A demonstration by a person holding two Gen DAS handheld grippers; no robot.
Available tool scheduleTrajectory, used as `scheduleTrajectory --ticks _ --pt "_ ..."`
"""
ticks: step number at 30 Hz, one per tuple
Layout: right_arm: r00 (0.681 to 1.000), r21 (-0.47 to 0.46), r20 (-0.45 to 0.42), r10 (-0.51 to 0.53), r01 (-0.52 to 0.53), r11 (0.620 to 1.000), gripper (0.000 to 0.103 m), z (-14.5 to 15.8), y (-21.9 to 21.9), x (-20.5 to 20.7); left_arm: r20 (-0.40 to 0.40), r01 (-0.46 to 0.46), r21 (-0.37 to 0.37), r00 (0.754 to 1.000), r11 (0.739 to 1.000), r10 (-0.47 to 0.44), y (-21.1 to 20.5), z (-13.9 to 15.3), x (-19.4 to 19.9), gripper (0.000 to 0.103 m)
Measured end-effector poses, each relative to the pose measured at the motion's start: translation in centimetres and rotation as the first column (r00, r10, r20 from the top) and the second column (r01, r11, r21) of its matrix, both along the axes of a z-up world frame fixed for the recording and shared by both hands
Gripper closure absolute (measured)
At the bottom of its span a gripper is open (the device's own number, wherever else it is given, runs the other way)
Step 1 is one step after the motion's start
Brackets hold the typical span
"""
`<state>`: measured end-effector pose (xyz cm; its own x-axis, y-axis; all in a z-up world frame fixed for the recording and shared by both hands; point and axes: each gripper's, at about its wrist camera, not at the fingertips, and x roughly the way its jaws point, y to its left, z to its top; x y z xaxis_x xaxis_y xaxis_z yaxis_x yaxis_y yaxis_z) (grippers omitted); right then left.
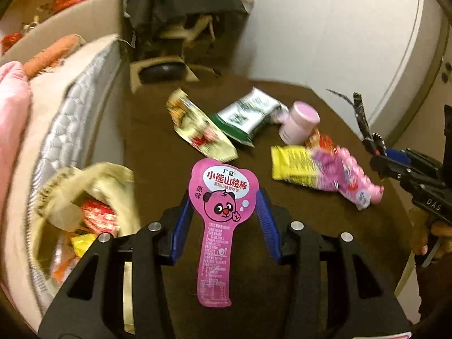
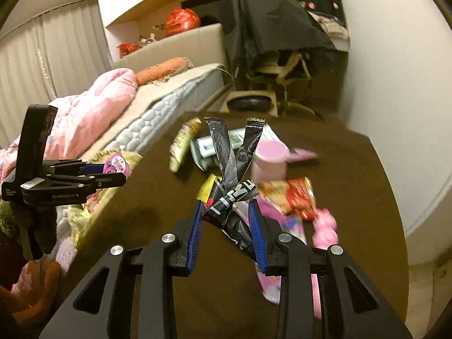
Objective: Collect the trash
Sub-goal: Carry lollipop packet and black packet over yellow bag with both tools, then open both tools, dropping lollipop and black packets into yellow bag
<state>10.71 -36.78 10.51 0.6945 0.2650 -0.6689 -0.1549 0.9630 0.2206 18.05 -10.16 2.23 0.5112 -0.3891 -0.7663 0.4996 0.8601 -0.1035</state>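
The bed (image 2: 158, 104) lies along the left of the brown table (image 1: 158, 152); between them, at the near left, hangs an open yellow bag (image 1: 93, 180) already holding wrappers. On the far half of the table the remaining trash lies spread: a yellow snack pack (image 1: 197, 127), a green-and-silver pouch (image 1: 245, 115), a pink bottle (image 1: 299, 123) and a yellow-and-pink wrapper (image 1: 319, 172), all near one another. The left gripper (image 1: 223, 206) stands half closed with a pink bear wrapper (image 1: 220, 212) between its blue pads; the wrapper rides clear of the table, so it appears held at its wide head. The right gripper (image 2: 227, 214) is narrowed on a crumpled black wrapper (image 2: 231, 192), its loose ends standing up and far. Judged step: carry each piece to the bag. Keep both grips firm, move the left gripper over the bag mouth before releasing, and hold the right one back so the tools do not meet. Flat film may cling to a pad; open fully above the mouth.
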Motion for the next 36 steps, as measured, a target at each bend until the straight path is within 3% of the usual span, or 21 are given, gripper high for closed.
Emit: scheduleTrajectory --ticks 9,17,25,36 --pt "0.994 -0.008 0.031 0.108 -0.108 0.994 0.073 2.1 7.4 4.0 0.036 -0.182 -0.080 0.982 0.980 0.186 9.4 2.6 0.7 0.060" --pt "0.972 -0.051 -0.004 0.233 -0.233 0.971 0.073 1.7 15.5 6.3 -0.026 -0.320 -0.139 0.947 0.937 0.320 18.7 1.0 0.7 0.060" --pt "0.947 -0.057 -0.071 0.313 -0.317 0.947 0.073 -0.2 20.9 7.6 -0.127 -0.395 -0.192 0.918 0.898 0.376 23.7 -2.0 0.8 0.060" --pt "0.912 -0.014 -0.133 0.387 -0.393 0.920 0.073 -2.7 26.0 8.5 -0.143 -0.416 -0.224 0.909 0.881 0.393 26.9 -2.2 0.6 0.060"
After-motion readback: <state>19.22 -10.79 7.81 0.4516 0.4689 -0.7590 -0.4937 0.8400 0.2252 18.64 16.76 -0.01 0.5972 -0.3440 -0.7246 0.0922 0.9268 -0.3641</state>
